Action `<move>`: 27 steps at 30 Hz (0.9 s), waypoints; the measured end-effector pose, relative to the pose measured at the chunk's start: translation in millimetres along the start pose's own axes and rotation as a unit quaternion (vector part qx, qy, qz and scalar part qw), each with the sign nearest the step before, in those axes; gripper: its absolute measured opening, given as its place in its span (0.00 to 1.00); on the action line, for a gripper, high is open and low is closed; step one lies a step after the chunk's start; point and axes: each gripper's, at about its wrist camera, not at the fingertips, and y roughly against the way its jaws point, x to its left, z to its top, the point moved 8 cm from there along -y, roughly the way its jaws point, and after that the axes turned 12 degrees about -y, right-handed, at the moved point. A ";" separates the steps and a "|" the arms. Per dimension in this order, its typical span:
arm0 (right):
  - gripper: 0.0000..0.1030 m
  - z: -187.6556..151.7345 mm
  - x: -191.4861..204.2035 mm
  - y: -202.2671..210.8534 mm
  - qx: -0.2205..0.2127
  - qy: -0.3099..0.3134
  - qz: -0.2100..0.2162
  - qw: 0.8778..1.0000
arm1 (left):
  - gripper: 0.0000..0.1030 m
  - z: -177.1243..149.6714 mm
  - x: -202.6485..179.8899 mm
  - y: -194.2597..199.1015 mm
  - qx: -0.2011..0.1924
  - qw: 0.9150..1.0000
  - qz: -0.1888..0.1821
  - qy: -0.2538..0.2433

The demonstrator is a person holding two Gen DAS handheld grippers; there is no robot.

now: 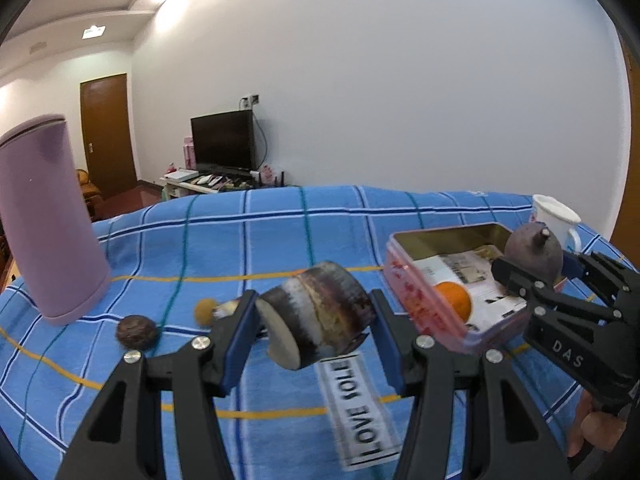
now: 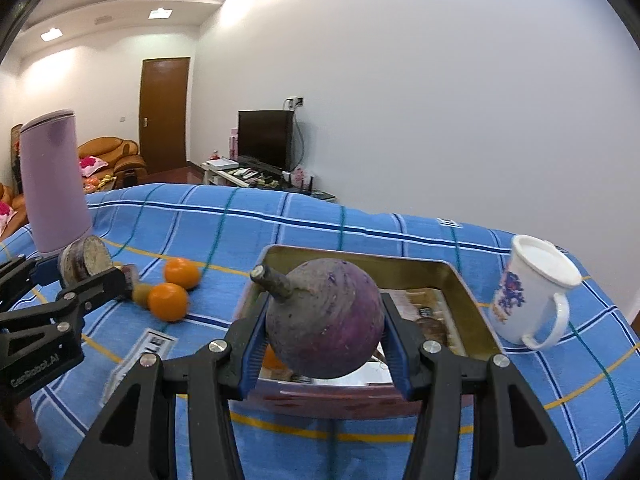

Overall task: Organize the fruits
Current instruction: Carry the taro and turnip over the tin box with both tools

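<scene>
My left gripper [image 1: 316, 316] is shut on a short brown-and-purple cut stalk piece [image 1: 316, 312], held tilted above the blue checked cloth. My right gripper [image 2: 324, 312] is shut on a round purple fruit [image 2: 324, 320] with a stubby stem, held over the open tin box [image 2: 468, 292]. An orange [image 1: 452, 300] lies inside the tin box [image 1: 440, 236]. Left of the tin, two oranges [image 2: 182, 272] [image 2: 168, 302] and a small yellowish fruit [image 2: 140, 292] rest on the cloth. A dark round fruit [image 1: 136, 332] lies further left.
A tall lilac cylinder [image 1: 48, 220] stands at the left of the table. A white printed mug [image 2: 532, 292] stands right of the tin. A "LOVE" label [image 1: 360, 400] is sewn on the cloth [image 1: 280, 240]. A person's fingers [image 1: 592, 428] hold the right gripper's handle.
</scene>
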 end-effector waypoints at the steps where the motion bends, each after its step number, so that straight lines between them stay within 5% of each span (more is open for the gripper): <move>1: 0.51 0.6 -5.3 -0.4 0.000 -0.002 -0.003 1.000 | 0.55 2.1 -4.6 -0.4 -0.002 1.000 -0.002 -0.001; 18: 0.51 13.7 -86.6 -20.0 0.012 -0.046 -0.063 0.997 | 0.55 39.3 -79.0 -24.8 -0.021 0.999 -0.035 -0.028; 27: 0.51 16.5 -103.7 -43.0 0.049 -0.078 -0.061 0.994 | 0.55 43.5 -104.6 -58.6 0.023 0.998 -0.044 -0.024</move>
